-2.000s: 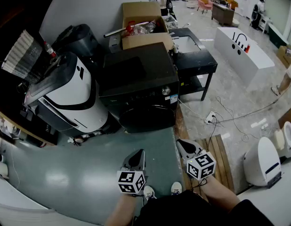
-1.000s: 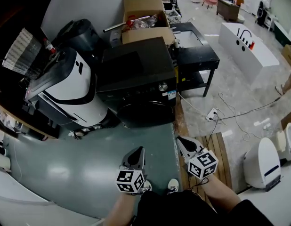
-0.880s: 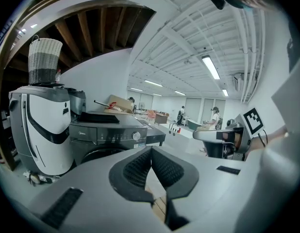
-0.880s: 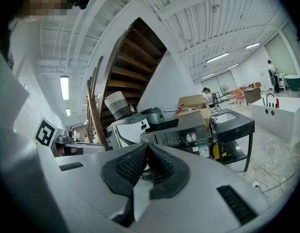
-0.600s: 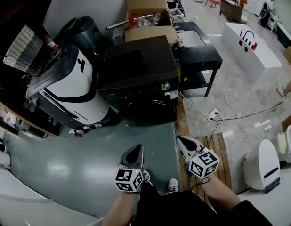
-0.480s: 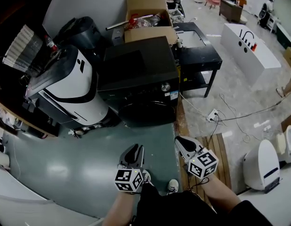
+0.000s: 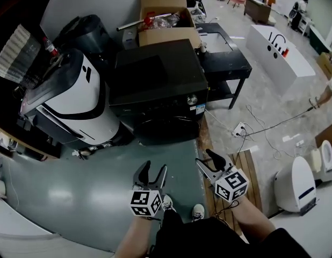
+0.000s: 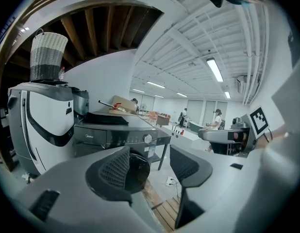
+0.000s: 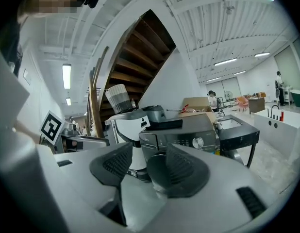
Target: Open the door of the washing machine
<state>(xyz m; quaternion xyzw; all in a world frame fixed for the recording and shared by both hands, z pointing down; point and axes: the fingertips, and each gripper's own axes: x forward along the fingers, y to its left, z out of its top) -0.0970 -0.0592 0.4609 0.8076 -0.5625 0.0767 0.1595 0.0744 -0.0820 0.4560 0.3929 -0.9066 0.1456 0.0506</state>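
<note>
Facing boxy matte-black washing machine point(image 7: 155, 85), glossy round door point(image 7: 163, 130) shut, left gripper point(image 7: 154, 169) and right gripper point(image 7: 206, 160) just opened, empty.

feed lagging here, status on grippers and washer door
Left gripper, right gripper: jaws just opening, empty. Washing machine door shut, not reached. Nothing in the way.

Washing machine point(image 7: 155, 82) btwn appliance point(image 7: 74, 101) on left & table point(image 7: 230, 66) on right, w/ box point(image 7: 168, 38) behind.
</note>
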